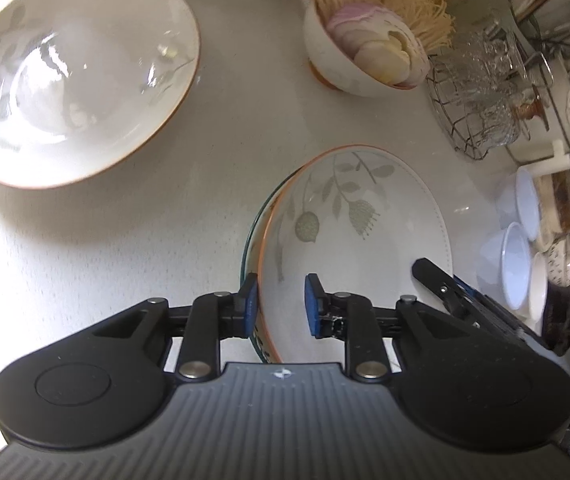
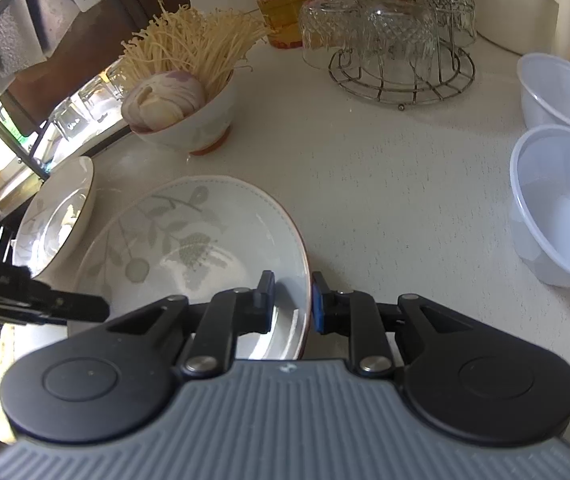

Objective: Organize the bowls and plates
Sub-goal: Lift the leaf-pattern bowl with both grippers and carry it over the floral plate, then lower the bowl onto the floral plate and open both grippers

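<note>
- Ribbed grey and black gripper bodies fill the foreground of both wrist views; each pair of blue-padded fingers straddles an opposite edge of one shallow white ceramic plate with a grey leaf print and orange rim.
- Left gripper has its fingers released: one pad sits outside the rim, the other stands clear over the plate's inner face.
- Right gripper brackets the far rim with a visible gap on the inner side; the fingers look slackened rather than clenched.
- That leaf-print plate rests nested on a second dish, a green-edged plate showing beneath it, on the white speckled table.
- Nearby stand a larger white leaf-print bowl, a small bowl of sliced onion and enoki mushrooms, a wire rack of cut-glass cups and translucent plastic bowls.
- Judging by the loosened fingers, the stacking step appears just finished.
- Next move calls for backing both grippers off without nudging the stack, then taking the large bowl.
</note>
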A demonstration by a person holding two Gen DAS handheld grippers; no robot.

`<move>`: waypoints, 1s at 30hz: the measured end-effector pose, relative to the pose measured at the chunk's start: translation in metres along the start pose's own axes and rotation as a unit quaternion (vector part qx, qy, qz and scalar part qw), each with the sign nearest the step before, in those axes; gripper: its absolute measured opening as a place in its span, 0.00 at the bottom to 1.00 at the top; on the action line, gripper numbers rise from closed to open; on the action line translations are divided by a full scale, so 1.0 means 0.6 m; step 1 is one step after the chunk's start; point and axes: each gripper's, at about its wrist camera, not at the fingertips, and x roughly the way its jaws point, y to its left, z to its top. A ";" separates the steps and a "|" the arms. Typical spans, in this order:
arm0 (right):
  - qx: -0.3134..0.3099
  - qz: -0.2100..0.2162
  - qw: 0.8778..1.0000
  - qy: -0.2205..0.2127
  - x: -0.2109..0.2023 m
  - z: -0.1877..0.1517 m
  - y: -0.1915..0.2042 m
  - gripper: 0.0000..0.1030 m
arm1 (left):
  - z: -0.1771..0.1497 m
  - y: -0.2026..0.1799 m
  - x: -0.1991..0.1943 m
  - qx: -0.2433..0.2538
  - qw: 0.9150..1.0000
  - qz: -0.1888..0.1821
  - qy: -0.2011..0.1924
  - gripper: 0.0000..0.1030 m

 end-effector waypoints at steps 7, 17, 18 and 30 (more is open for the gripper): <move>0.002 -0.003 1.000 -0.003 0.005 0.006 0.002 0.23 | -0.012 0.011 -0.010 -0.012 1.000 -0.014 0.008 0.26; 0.007 -0.003 1.000 -0.006 0.006 0.009 0.001 0.23 | -0.022 0.029 -0.026 -0.034 0.999 -0.041 0.014 0.27; 0.007 -0.003 1.000 -0.006 0.007 0.010 0.002 0.23 | -0.023 0.031 -0.027 -0.033 0.998 -0.044 0.013 0.27; 0.019 -0.012 1.000 -0.011 -0.004 0.020 0.006 0.23 | -0.035 0.023 -0.070 0.010 0.999 -0.027 -0.039 0.28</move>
